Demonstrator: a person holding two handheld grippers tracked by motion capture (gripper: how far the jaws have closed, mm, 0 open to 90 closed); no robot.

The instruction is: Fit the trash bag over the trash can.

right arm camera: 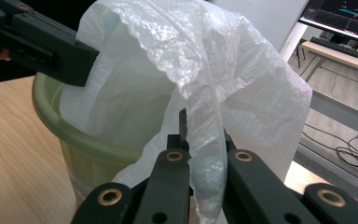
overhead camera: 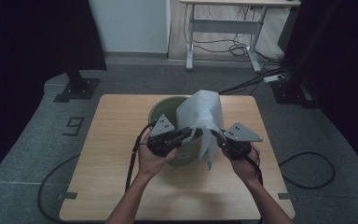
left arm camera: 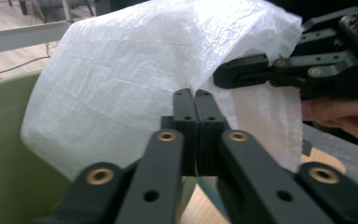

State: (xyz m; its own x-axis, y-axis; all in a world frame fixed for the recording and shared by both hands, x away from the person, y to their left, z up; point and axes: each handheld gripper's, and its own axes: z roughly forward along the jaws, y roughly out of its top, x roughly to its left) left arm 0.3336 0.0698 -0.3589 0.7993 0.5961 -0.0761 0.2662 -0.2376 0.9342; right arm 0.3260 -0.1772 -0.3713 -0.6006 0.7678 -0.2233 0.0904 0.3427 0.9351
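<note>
- The white plastic bag (overhead camera: 200,116) hangs between the two tongs, its lower part inside the green bin (overhead camera: 161,112) that stands just behind and under them.
- Left tongs (overhead camera: 186,134) are pressed together on the bag's edge; right tongs (overhead camera: 216,135) are clamped on a fold of the film.
- Risk: the film is thin and slick — pulling the tongs apart too hard may tear it or slip it free, and the bag would slump into the bin.
- Dragging sideways may tip the light bin.
- The wooden counter (overhead camera: 116,154) is bare around the tongs; beyond it lie grey carpet, floor cables (overhead camera: 242,46) and a white desk frame (overhead camera: 223,28) — the room is dim.
</note>
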